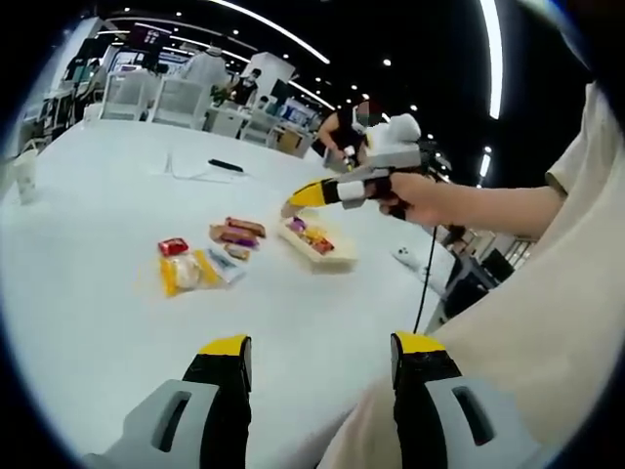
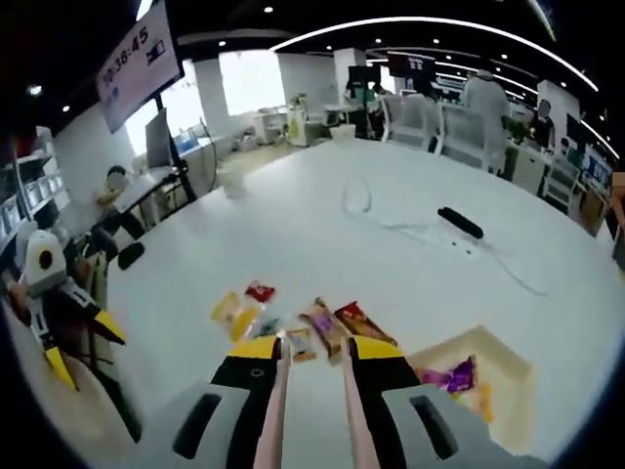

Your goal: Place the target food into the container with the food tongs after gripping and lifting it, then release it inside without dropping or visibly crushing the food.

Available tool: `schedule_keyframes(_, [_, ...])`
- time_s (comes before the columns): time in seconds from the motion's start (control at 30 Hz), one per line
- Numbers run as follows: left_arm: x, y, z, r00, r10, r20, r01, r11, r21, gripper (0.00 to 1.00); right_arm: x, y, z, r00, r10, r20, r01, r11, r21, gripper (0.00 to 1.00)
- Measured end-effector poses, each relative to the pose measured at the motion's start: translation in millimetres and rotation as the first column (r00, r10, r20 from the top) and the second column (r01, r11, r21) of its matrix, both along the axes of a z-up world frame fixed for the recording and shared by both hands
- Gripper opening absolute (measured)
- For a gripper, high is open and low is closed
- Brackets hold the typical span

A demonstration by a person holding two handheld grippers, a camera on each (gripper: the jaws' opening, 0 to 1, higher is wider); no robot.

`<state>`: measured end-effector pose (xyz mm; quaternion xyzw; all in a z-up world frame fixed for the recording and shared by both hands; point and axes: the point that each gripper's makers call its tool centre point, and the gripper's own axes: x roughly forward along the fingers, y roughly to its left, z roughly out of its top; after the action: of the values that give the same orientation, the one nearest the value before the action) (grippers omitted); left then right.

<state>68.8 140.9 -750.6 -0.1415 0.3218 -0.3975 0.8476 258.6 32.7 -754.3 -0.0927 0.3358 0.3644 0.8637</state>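
Observation:
Several wrapped snacks lie on the white table: a yellow packet, a small red one and brown bars. To their right stands a pale shallow container with a few colourful packets in it. My right gripper is shut on the pink food tongs, whose arms run between its jaws and point at the bars. It hovers above the container. My left gripper is open and holds nothing, back from the snacks.
A black bar-shaped object and a thin cable lie farther across the table. A white cup stands near the left edge. White chairs and people are beyond the far side. A person's arm and pale clothing are at my right.

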Motion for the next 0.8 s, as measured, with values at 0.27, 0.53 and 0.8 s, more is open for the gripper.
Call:
schedule_keyframes(0.27, [-3.0,6,-3.7,0.999,0.03,-0.012,-0.03,1.0,-0.004,0.57,5,6,-7.8,1.0,0.031,0.001,-0.031,0.999,-0.041,0.28])
schedule_keyframes(0.53, [-2.3,6,-4.7,0.999,0.041,-0.02,-0.041,0.999,-0.006,0.57,11,13,-12.1,0.999,0.043,-0.007,-0.044,0.998,-0.051,0.28])
schedule_keyframes(0.8, [2.6,9,-4.4,0.999,0.039,-0.021,-0.039,0.999,0.002,0.57,16,16,-17.4,0.999,0.047,-0.016,-0.048,0.997,-0.06,0.28])
